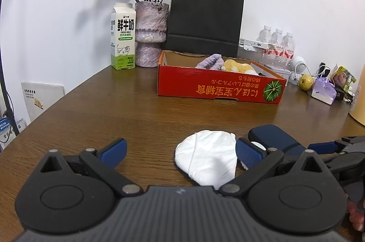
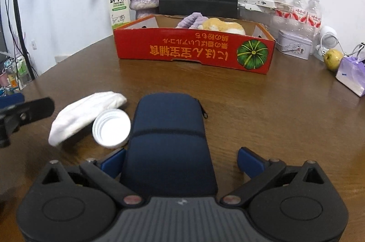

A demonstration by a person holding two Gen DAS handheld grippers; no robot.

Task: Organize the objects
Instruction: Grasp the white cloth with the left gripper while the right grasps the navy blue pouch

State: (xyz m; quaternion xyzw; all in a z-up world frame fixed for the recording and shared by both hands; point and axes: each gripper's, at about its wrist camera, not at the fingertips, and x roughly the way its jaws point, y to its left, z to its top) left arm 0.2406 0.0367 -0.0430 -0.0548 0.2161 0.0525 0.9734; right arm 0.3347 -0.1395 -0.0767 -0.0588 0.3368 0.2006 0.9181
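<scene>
— What are you working over?

— A brown wood-grain worktop (image 2: pixel 262 109) against a plain white wall. Near me lies a soft white cloth (image 1: pixel 206 156), folded into a rounded half-moon. Just beside it sits a round white plastic lid (image 2: pixel 111 129), ridged inside and tilted up on its edge. Next to that is a dark blue fabric pouch (image 2: pixel 170 139), oblong with rounded corners, a zipper along its far right edge.

— And your tongs?

— My left tongs (image 1: pixel 181 154) are spread wide, gripping nothing, the cloth between their blue ribbed pads (image 1: pixel 247 154). My right tongs (image 2: pixel 181 162) are also released, straddling the near end of the pouch; I cannot tell whether the pads touch it.

— What's farther back?

— A shallow red cardboard box (image 2: pixel 194 50) printed with a green pumpkin, holding a fluffy purple item (image 2: pixel 192 19) and a fluffy yellow one (image 2: pixel 222 25). Behind it stand a milk carton (image 1: pixel 123 36), a mottled purple vase (image 1: pixel 150 34) of dried roses, and a black paper bag (image 1: pixel 205 18).
</scene>
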